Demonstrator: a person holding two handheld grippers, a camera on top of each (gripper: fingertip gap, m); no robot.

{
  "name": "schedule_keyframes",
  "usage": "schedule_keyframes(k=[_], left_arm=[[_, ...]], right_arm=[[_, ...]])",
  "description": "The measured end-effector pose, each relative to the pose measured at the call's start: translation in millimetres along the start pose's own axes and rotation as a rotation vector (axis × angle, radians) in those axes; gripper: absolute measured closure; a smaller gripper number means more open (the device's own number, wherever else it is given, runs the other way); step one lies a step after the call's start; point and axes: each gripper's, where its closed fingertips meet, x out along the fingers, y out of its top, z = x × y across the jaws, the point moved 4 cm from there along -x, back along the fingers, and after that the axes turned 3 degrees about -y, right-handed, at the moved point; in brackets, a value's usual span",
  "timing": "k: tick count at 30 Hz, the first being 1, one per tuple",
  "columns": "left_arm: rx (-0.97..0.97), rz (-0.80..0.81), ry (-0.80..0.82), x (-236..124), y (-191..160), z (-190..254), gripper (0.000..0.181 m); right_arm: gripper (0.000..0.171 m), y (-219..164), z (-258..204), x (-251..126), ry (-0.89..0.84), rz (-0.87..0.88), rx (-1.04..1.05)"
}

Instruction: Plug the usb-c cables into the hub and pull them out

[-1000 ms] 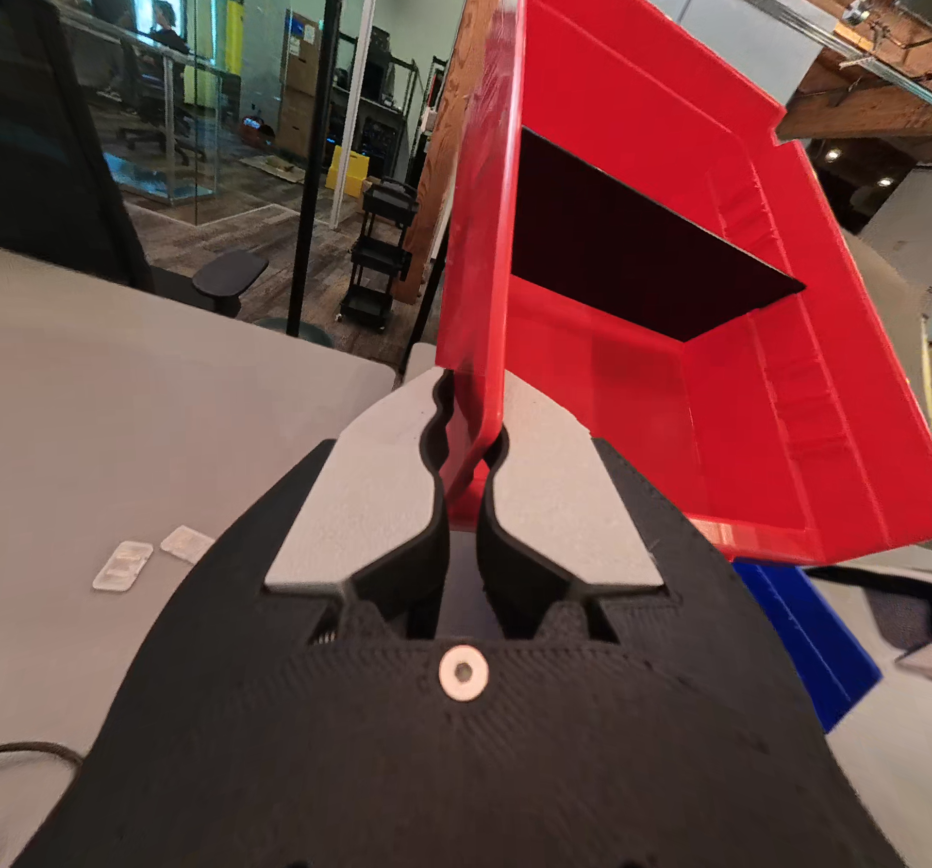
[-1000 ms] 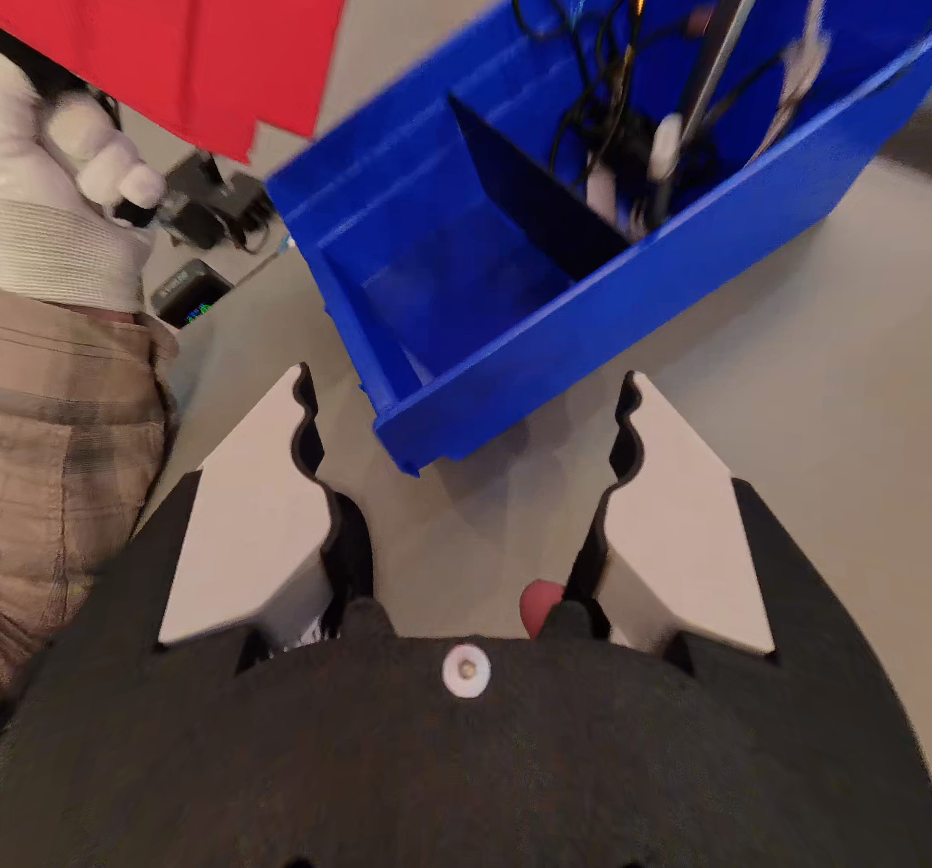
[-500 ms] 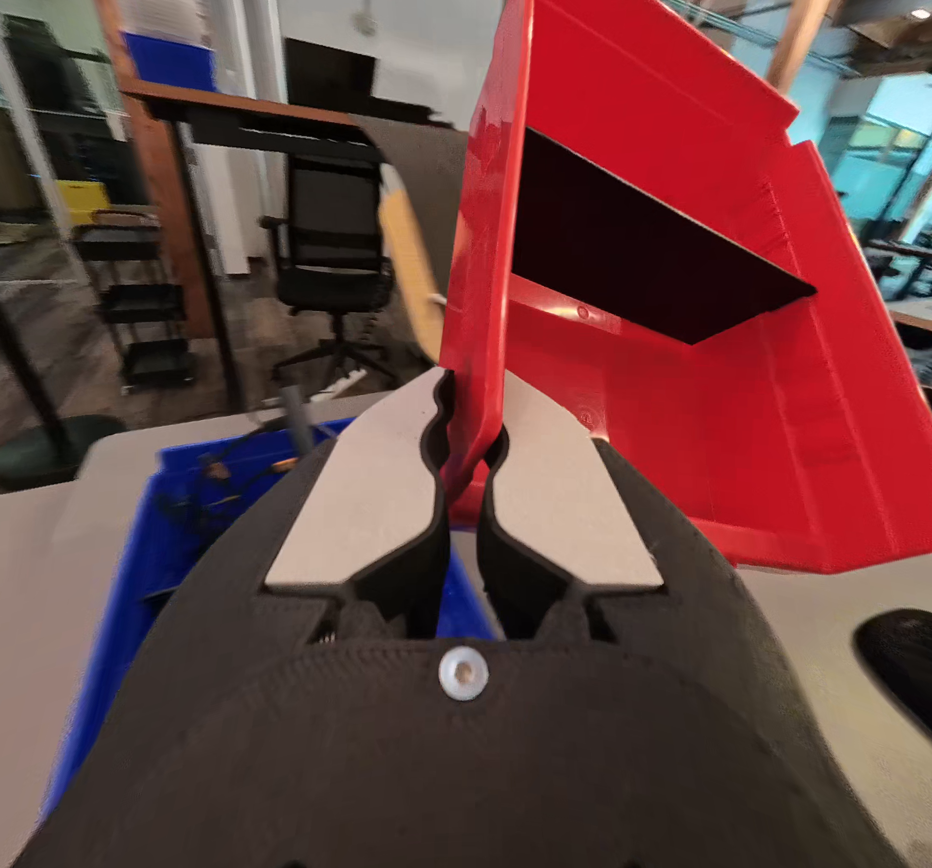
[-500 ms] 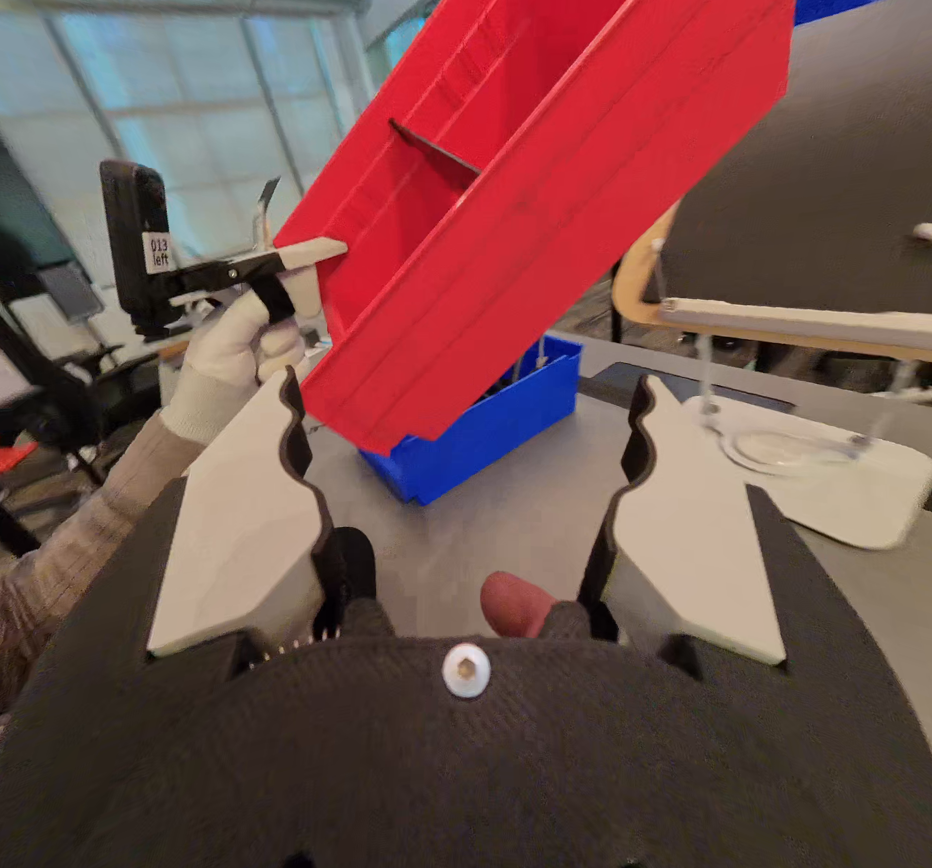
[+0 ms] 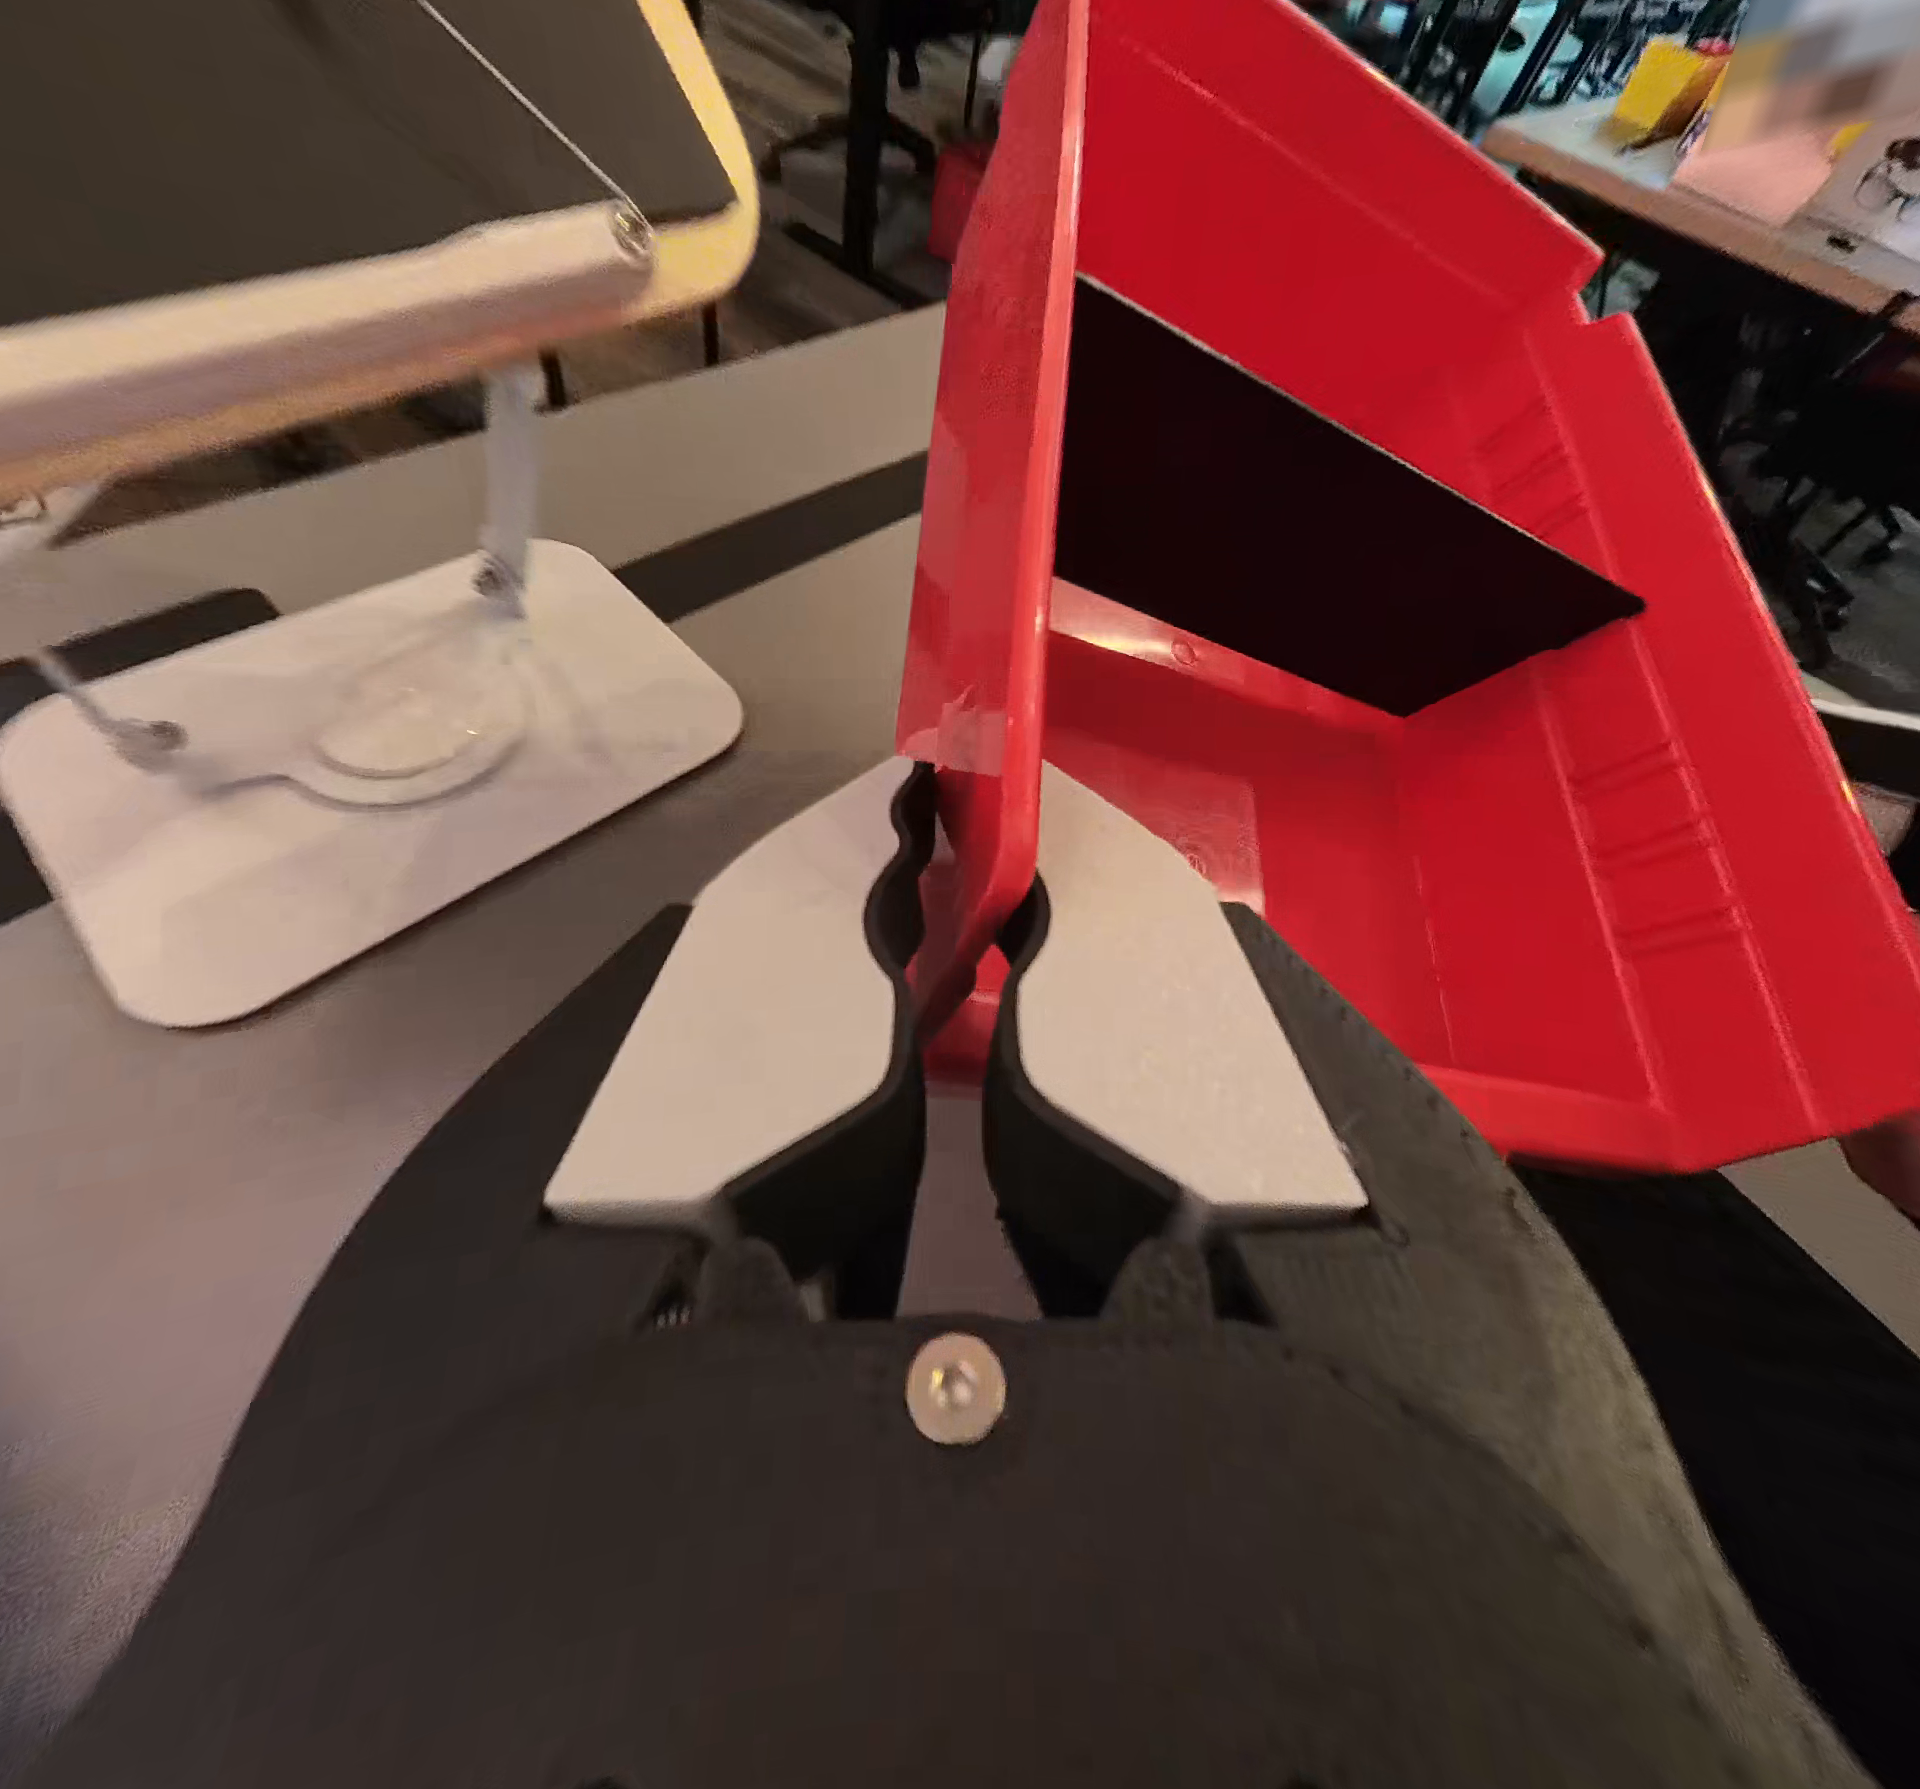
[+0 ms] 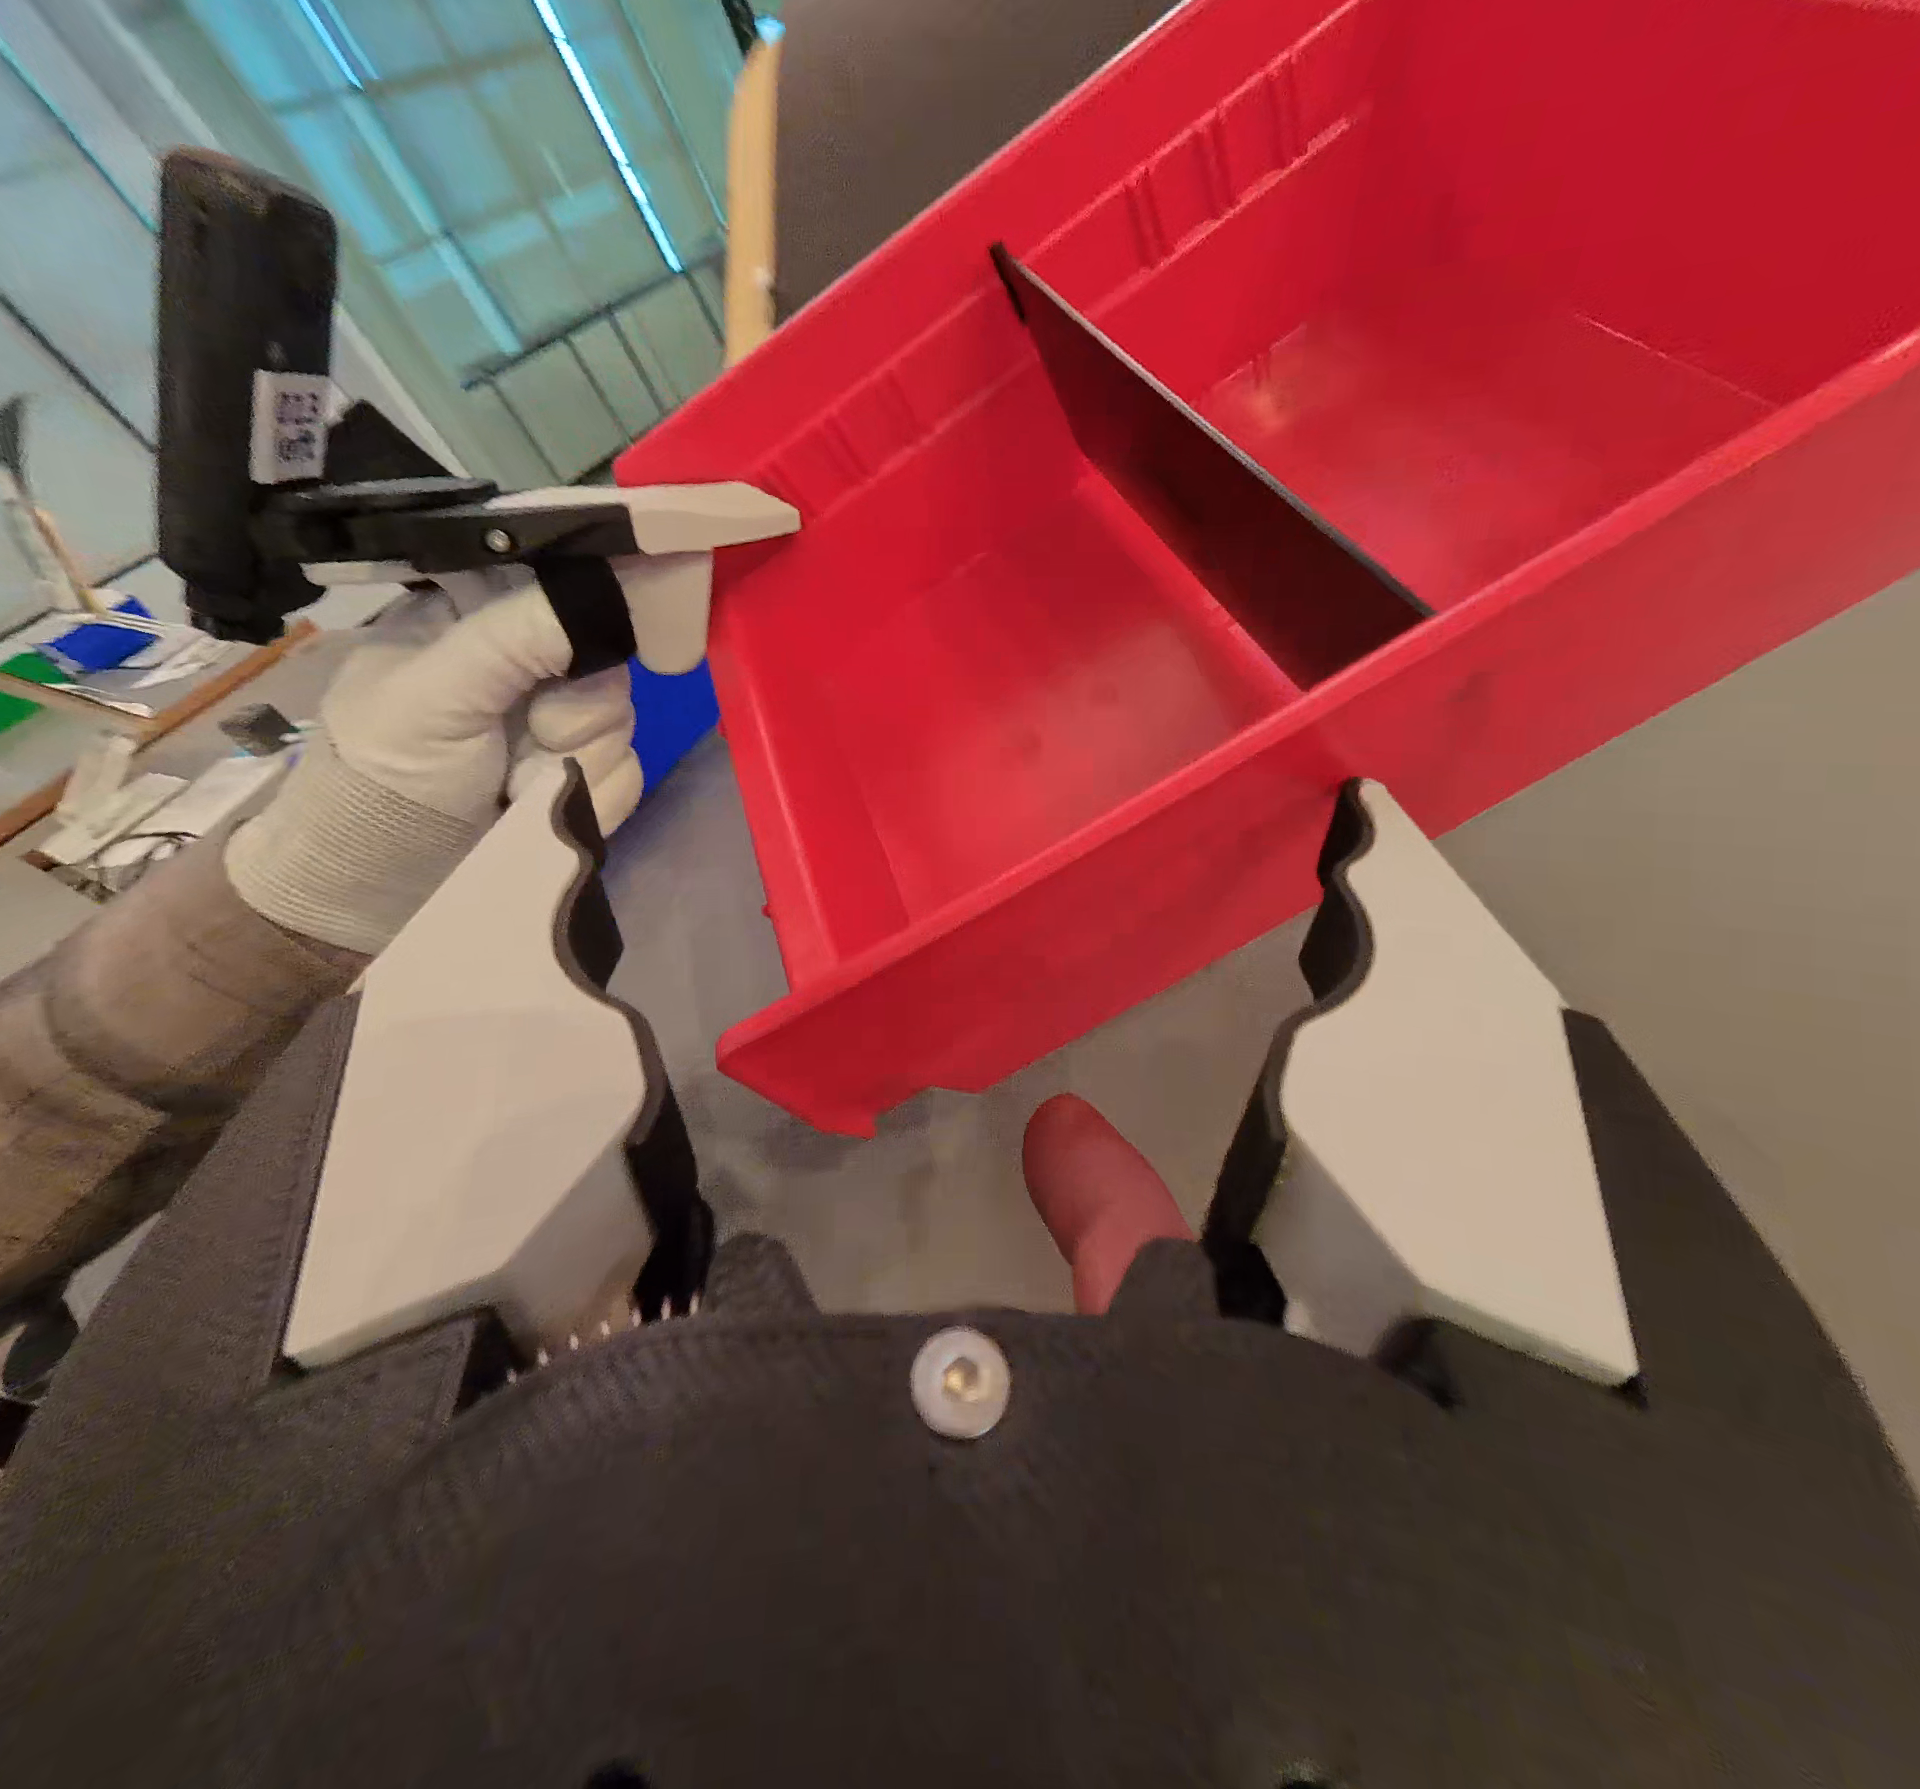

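Note:
My left gripper [image 5: 977, 835] is shut on the side wall of an empty red bin [image 5: 1351, 856] and holds it tilted above the grey table. A black divider [image 5: 1299, 513] splits the bin. In the right wrist view the red bin [image 6: 1039, 721] hangs in the air, with the left gripper [image 6: 748, 524] clamped on its left rim. My right gripper [image 6: 961, 783] is open and empty. The bin's near corner sits between its fingers without touching them. No cable or hub shows in either view.
A monitor stand's white base [image 5: 364, 752] and the dark monitor back [image 5: 260, 77] stand to the left on the grey table [image 5: 208, 1168]. A gloved hand [image 6: 447, 700] holds the left gripper. A sliver of a blue bin [image 6: 665, 711] shows behind it. One gripper's finger ends stand about 20 cm off the other's.
The left gripper has swung right with the red bin, so the blue bin left its view. The red bin has come closer to the right gripper, whose fingers stay open.

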Motion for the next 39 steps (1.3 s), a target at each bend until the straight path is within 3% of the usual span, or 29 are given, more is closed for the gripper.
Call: schedule_keyframes(k=[4,9,18,30,39], left_arm=[[-0.027,-0.073,-0.013,45.6,-16.7,13.8,0.17],[-0.022,-0.19,-0.055,89.5,-32.3,30.5,0.167],[-0.03,-0.256,-0.101,128.4,-57.2,51.4,0.163],[-0.048,-0.368,-0.258,178.4,-63.6,122.2,0.125],[-0.058,-0.344,-0.22,236.5,-46.8,132.1,0.118]], right_arm=[[0.038,-15.8,50.5,3.7,-0.068,-0.09,0.042],[0.018,-17.7,94.0,13.4,-0.157,-0.176,0.023],[0.04,-11.6,158.1,14.1,-0.224,-0.287,-0.056],[0.078,12.0,264.3,20.2,-0.278,-0.418,-0.116],[0.081,33.1,339.4,55.5,-0.332,-0.464,-0.18]])
